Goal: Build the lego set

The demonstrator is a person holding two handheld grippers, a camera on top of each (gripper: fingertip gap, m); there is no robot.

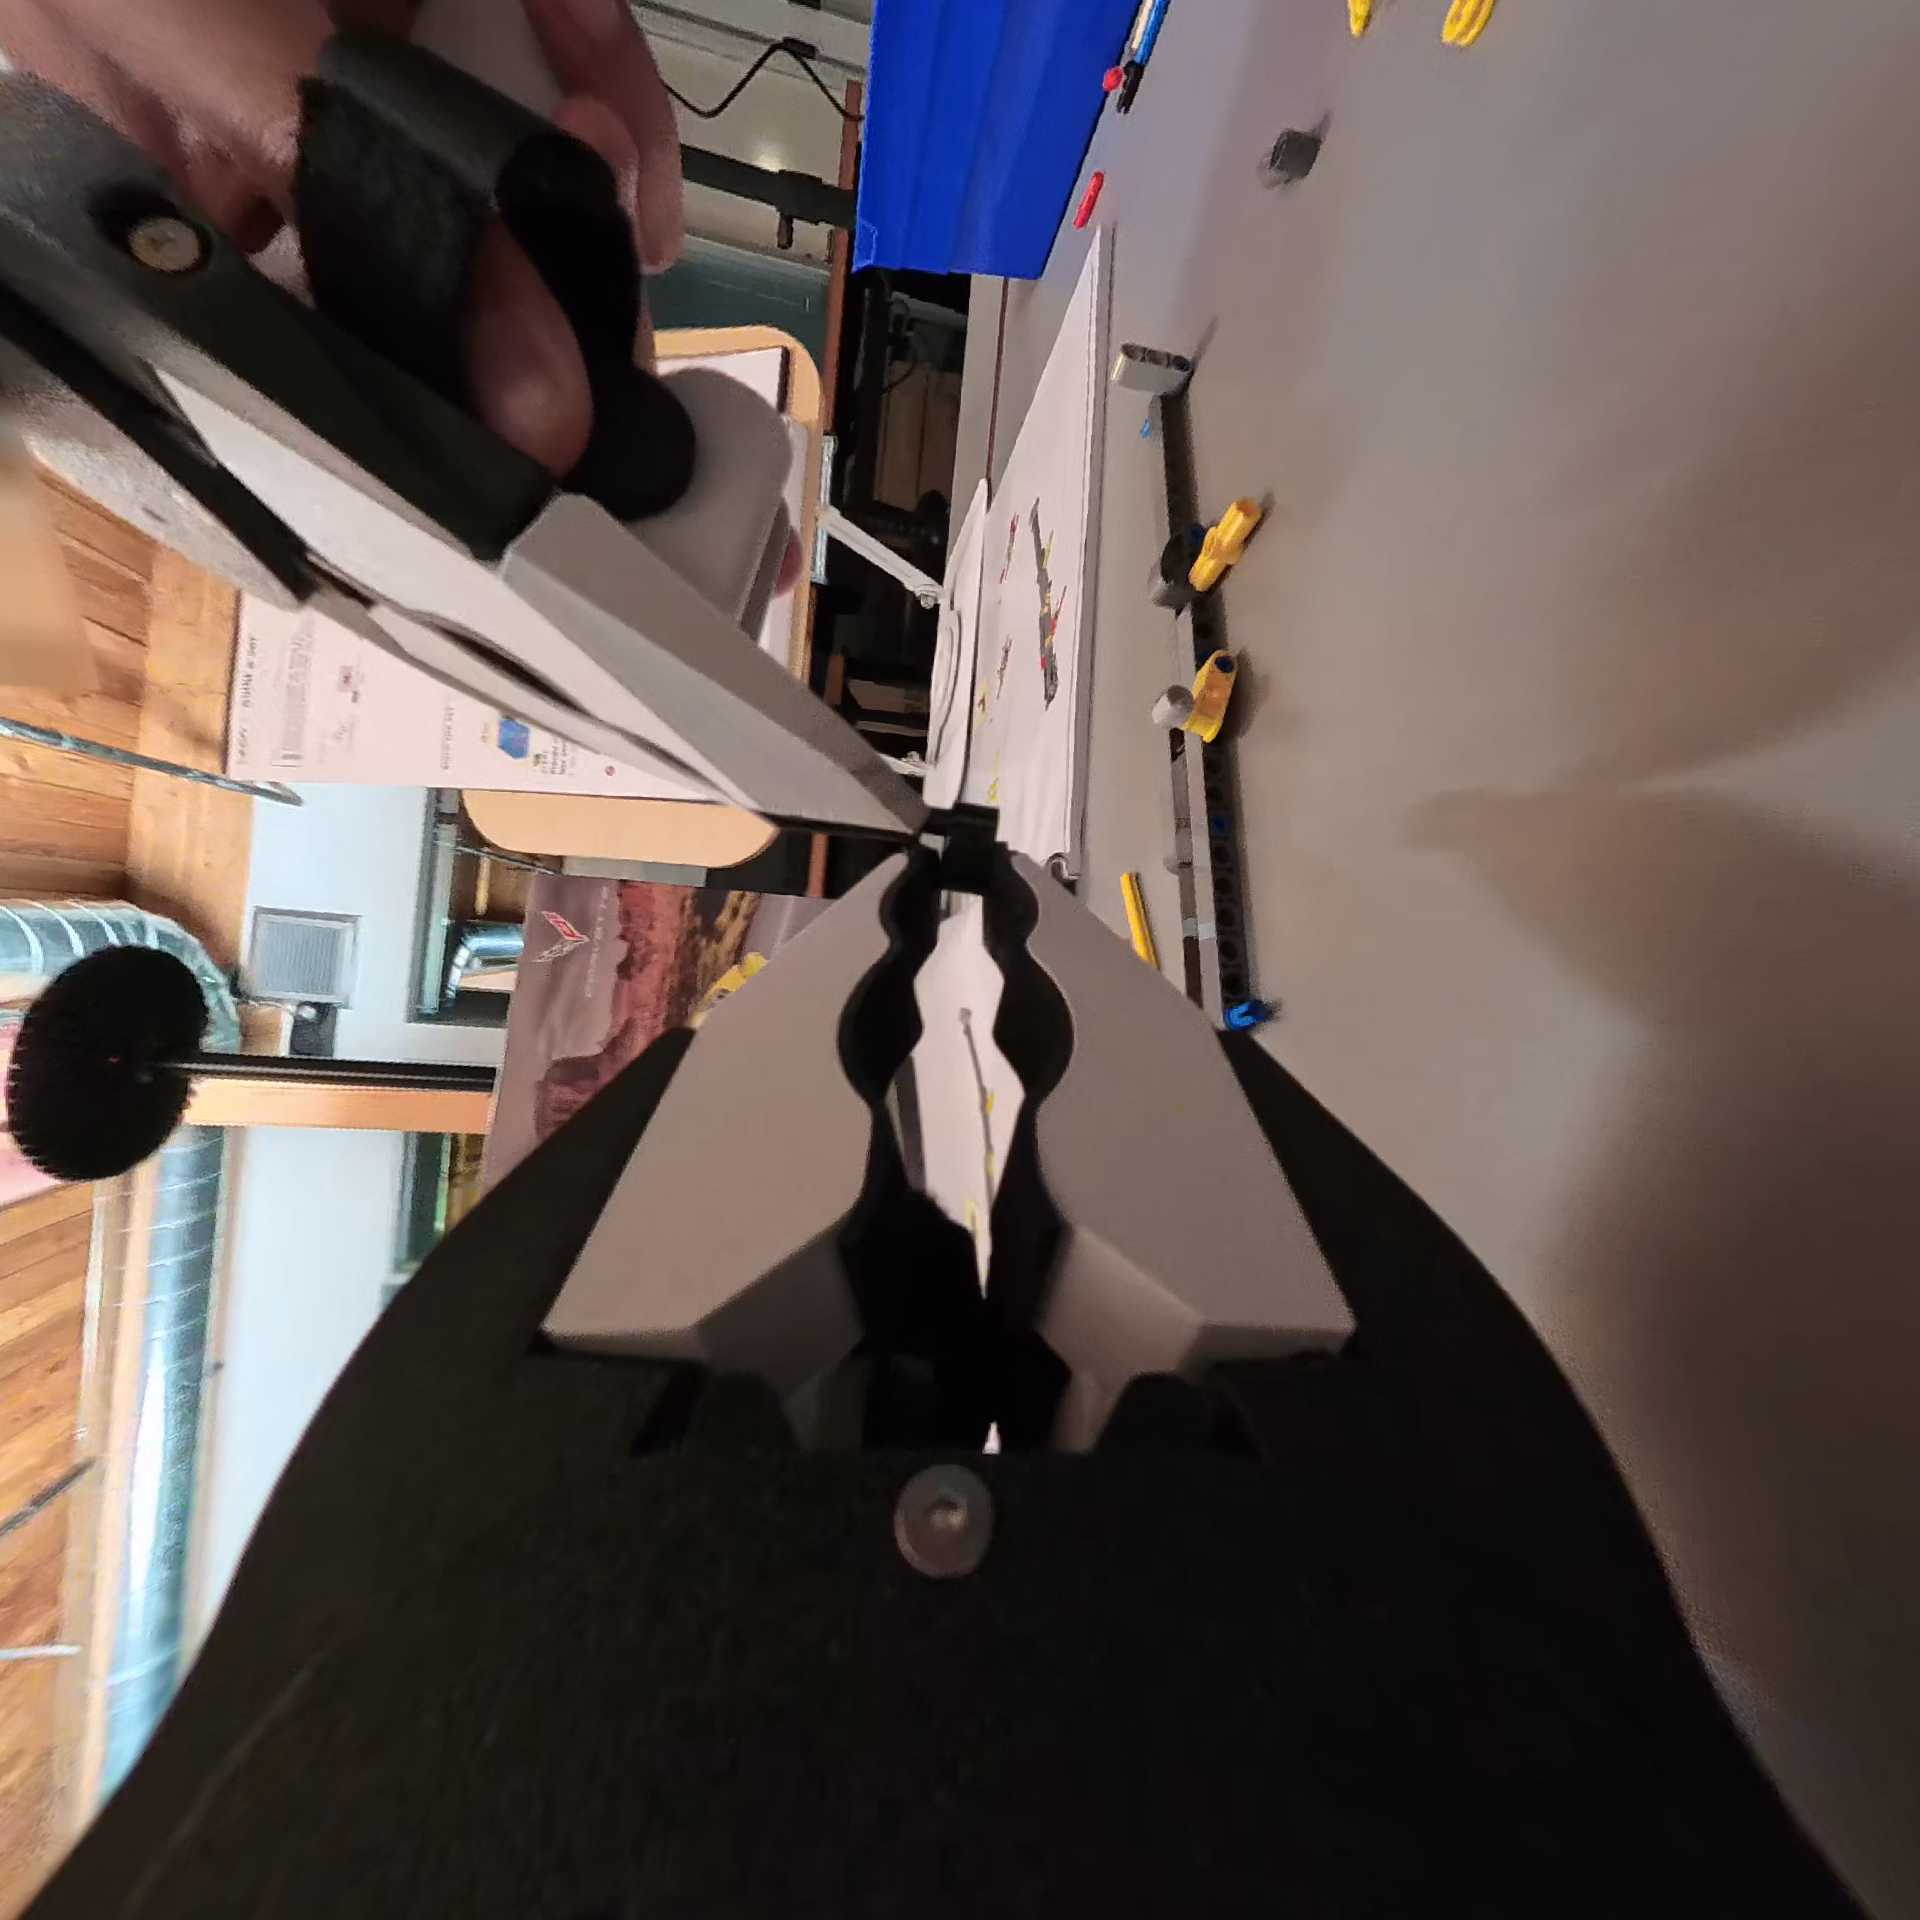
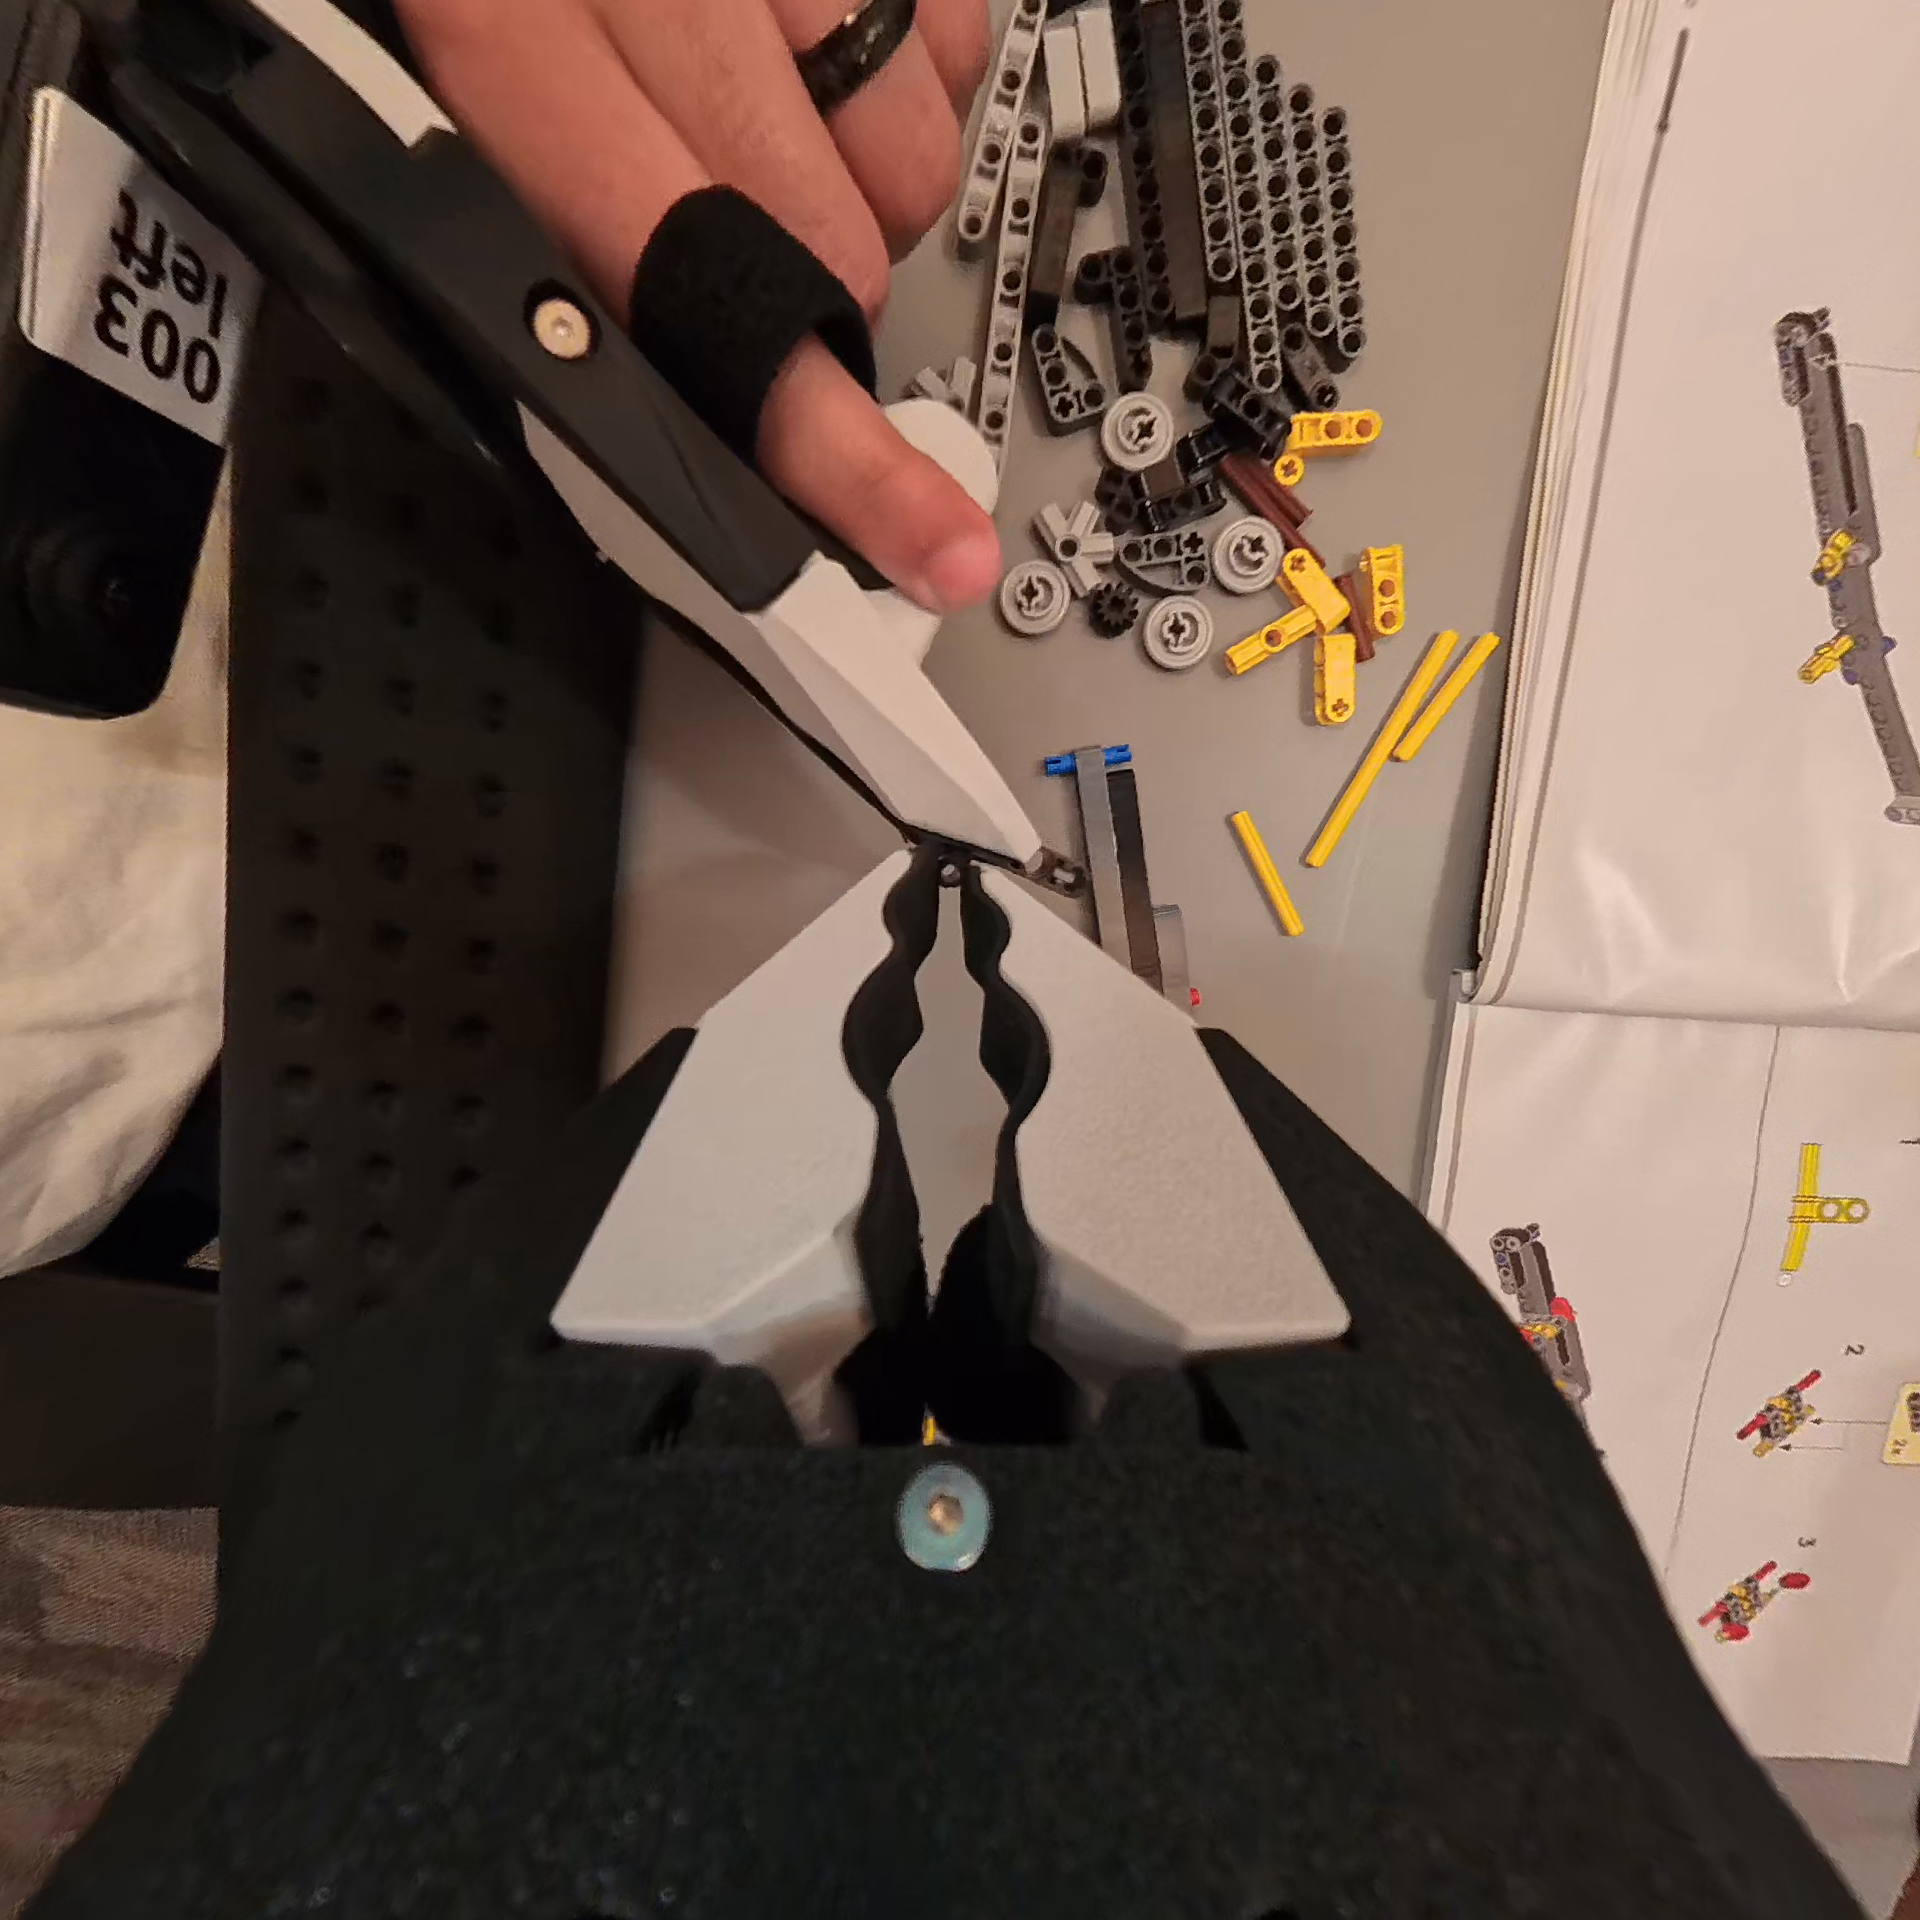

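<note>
A small black Lego connector [image 1: 966, 844] is held in the air between both grippers, above the grey table [image 1: 1558, 623]. My left gripper [image 1: 961, 868] is shut on it at the fingertips. The right gripper's fingers [image 1: 727, 686] come in from the upper left and meet the same piece. In the right wrist view my right gripper [image 2: 951, 871] is shut on the connector's holed end [image 2: 951, 875]. The left gripper's fingers [image 2: 894, 717] pinch its other end [image 2: 1062, 871]. A part-built beam assembly [image 2: 1127, 862] with a blue pin lies just beyond; it also shows in the left wrist view [image 1: 1205, 790].
A pile of grey and black beams [image 2: 1236, 208], grey round pieces [image 2: 1174, 629] and yellow connectors [image 2: 1335, 613] lies on the table. Yellow axles [image 2: 1387, 748] lie beside the open instruction booklet [image 2: 1714, 675]. A blue bin [image 1: 977, 135] stands at the far end. My left and right fingertips are right by each other.
</note>
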